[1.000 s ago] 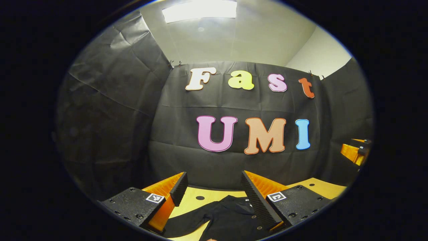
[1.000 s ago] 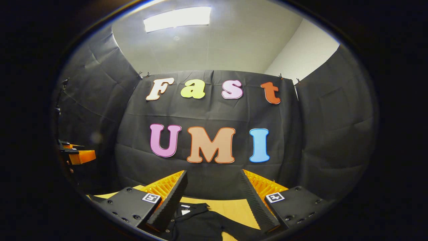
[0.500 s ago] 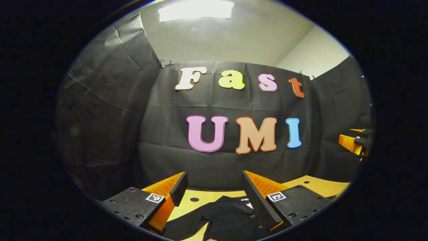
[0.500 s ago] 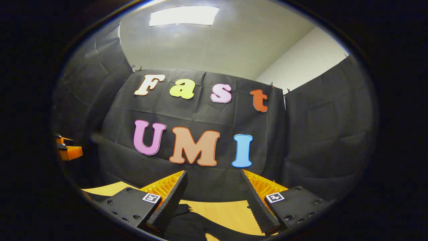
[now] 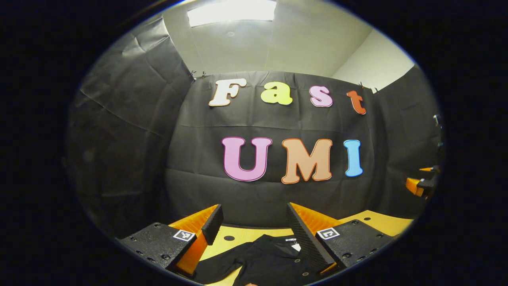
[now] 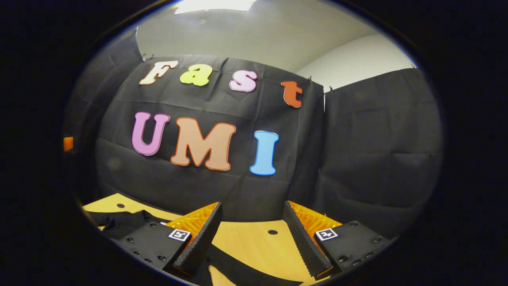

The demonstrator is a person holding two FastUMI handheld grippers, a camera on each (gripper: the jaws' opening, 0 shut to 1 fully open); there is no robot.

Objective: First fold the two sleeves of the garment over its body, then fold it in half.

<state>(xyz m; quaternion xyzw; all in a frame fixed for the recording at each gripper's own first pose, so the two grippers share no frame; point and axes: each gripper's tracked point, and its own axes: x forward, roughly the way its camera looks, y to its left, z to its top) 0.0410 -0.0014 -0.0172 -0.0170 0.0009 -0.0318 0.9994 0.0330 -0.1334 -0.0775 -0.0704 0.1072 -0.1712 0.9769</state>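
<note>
A black buttoned garment (image 5: 274, 260) lies spread flat on the table, sleeves unfolded.

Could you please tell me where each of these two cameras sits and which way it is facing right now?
Left gripper view: rides the left gripper, open, facing the booth's back wall; below lies the black garment on the wooden table; the right gripper shows far right.
Right gripper view: rides the right gripper, open, angled toward the wall's right corner, over the table and garment.
Shared: garment, table, wall.

No readable text apart from the wall. Square coded markers (image 5: 183, 235) sit on finger mounts. Garment tag (image 5: 295, 246) illegible.
</note>
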